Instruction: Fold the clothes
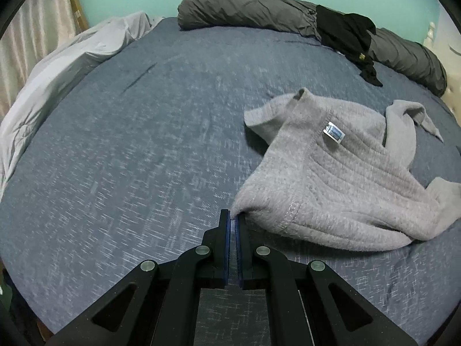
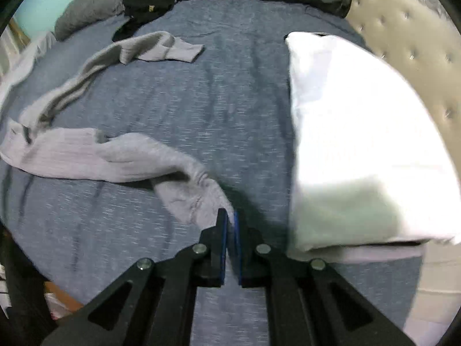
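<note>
A light grey knitted sweater lies crumpled on the blue bedsheet, with a small blue-and-white label showing near its neck. My left gripper is shut on the sweater's near hem corner, which is lifted slightly. In the right wrist view the same grey sweater stretches across the sheet, one sleeve trailing toward the back. My right gripper is shut on the sweater's other corner, pulled up off the bed.
A dark grey rolled duvet with a black garment on it lies along the far edge. A pale sheet is bunched at the left. A white pillow sits by the tufted beige headboard.
</note>
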Motion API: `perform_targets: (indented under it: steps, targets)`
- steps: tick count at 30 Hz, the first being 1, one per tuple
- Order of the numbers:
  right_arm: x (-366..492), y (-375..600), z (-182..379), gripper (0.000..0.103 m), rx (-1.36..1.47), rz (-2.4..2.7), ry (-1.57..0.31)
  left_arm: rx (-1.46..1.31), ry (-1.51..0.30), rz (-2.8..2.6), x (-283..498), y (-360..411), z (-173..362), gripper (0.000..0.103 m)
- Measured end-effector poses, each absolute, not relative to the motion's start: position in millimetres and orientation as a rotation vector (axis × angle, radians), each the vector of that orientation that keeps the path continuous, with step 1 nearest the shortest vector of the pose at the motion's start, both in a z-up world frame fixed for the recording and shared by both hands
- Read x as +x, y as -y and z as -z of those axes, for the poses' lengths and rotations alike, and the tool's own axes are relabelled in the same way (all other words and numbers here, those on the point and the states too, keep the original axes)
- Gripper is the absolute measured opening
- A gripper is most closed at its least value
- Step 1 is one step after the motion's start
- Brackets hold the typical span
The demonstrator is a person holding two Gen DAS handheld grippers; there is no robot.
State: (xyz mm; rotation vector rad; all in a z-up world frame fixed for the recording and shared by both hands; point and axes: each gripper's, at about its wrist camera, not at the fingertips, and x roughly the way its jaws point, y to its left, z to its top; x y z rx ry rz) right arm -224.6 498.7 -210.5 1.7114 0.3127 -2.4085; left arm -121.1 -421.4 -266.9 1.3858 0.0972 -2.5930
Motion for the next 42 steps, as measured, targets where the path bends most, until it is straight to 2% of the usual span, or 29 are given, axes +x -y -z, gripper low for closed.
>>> perform_targets:
  steps: [3, 7, 8, 10, 14, 17, 18, 21, 22, 23, 25, 29, 35, 40, 42]
  targets:
    - [-225, -492, 217, 0.005, 1.701, 2.466, -0.434, 1.336, -0.131, 2.539, -115, 441, 259, 0.0]
    - [-219, -484, 219, 0.016, 1.633, 2.545, -0.56, 1.345, -0.113, 2.545, -107, 451, 252, 0.0]
    - [-218, -484, 217, 0.022, 1.606, 2.556, -0.568, 1.355, -0.091, 2.561, -104, 447, 251, 0.0]
    - [-216, -483, 213, 0.027, 1.558, 2.578, -0.546, 1.385, -0.073, 2.605, -101, 436, 249, 0.0]
    - [-209, -468, 203, 0.028, 1.474, 2.58, -0.448, 1.455, -0.077, 2.714, -102, 399, 248, 0.002]
    - [-203, -438, 200, 0.028, 1.412, 2.534, -0.47, 1.5, -0.04, 2.773, -111, 368, 250, 0.016]
    - [-202, -428, 200, 0.028, 1.397, 2.515, -0.455, 1.513, -0.033, 2.79, -115, 358, 251, 0.022]
    - [-202, -395, 202, 0.029, 1.355, 2.449, -0.387, 1.54, -0.008, 2.835, -125, 328, 250, 0.028]
    - [-202, -385, 203, 0.033, 1.346, 2.435, -0.365, 1.544, 0.003, 2.847, -131, 320, 250, 0.033]
    - [-204, -374, 205, 0.042, 1.33, 2.423, -0.333, 1.546, 0.007, 2.858, -136, 312, 250, 0.035]
    - [-209, -348, 208, 0.049, 1.289, 2.396, -0.242, 1.552, 0.009, 2.88, -146, 297, 249, 0.044]
    - [-220, -297, 216, 0.049, 1.219, 2.352, -0.048, 1.56, 0.027, 2.885, -162, 279, 247, 0.044]
    - [-227, -223, 253, 0.049, 1.162, 2.258, 0.195, 1.509, -0.025, 2.829, -196, 299, 236, 0.053]
    - [-214, -192, 288, 0.049, 1.145, 2.222, 0.246, 1.505, -0.109, 2.714, -227, 344, 235, 0.054]
    - [-209, -186, 303, 0.049, 1.151, 2.216, 0.257, 1.524, -0.204, 2.659, -237, 367, 240, 0.056]
